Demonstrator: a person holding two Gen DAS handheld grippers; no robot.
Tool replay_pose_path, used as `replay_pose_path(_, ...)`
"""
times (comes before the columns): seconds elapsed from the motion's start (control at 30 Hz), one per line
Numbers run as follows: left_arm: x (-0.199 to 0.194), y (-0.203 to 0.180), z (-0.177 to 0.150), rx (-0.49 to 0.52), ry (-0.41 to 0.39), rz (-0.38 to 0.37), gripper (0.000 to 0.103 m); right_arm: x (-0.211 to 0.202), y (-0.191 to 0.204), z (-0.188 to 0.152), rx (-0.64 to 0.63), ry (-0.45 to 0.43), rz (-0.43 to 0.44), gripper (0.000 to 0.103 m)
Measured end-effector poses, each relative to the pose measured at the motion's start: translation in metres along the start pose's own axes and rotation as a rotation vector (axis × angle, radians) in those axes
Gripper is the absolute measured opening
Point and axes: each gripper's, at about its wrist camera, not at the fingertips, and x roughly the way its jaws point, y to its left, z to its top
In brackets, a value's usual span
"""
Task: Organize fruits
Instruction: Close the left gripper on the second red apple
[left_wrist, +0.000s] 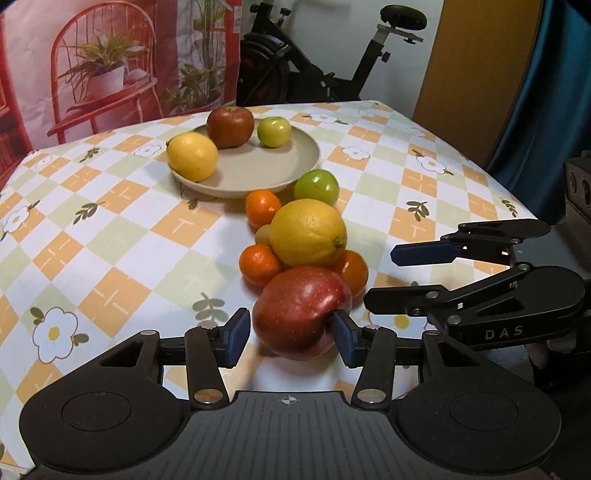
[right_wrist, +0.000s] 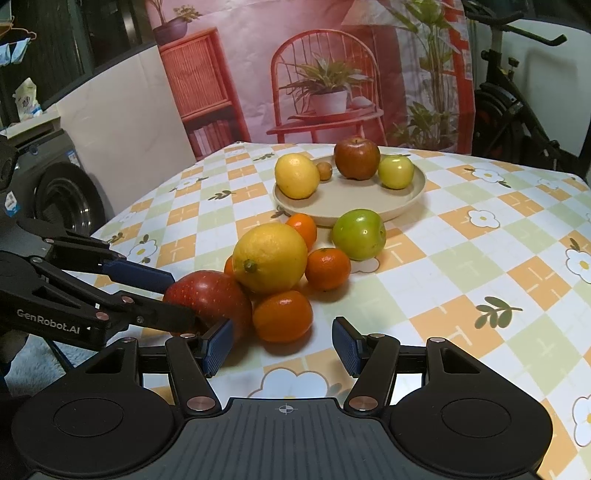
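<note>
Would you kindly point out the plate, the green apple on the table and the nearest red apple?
plate (right_wrist: 369, 206): right wrist view, bare middle.
green apple (right_wrist: 358, 234): right wrist view, front skin.
red apple (left_wrist: 299, 314): left wrist view, top skin.

Red apple (left_wrist: 301, 314), lemon (left_wrist: 308, 232), oranges heaped nr plate (left_wrist: 258, 173) w/ 3 fruits.

backdrop (right_wrist: 332, 74) – red chair print | exercise bike (left_wrist: 314, 62) | teal curtain (left_wrist: 546, 92)

An exercise bike (left_wrist: 314, 62) stands beside a printed backdrop (right_wrist: 332, 74) behind the checkered tablecloth (left_wrist: 110, 240).
</note>
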Motion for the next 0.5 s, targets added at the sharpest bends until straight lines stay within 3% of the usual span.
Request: replay_pose_path(0.5, 0.0042, 0.0083, -0.0038, -0.045, -0.007, -0.024, 0.05, 0.0007, 0.001, -0.002, -0.005, -0.003, -0.011, 0.056)
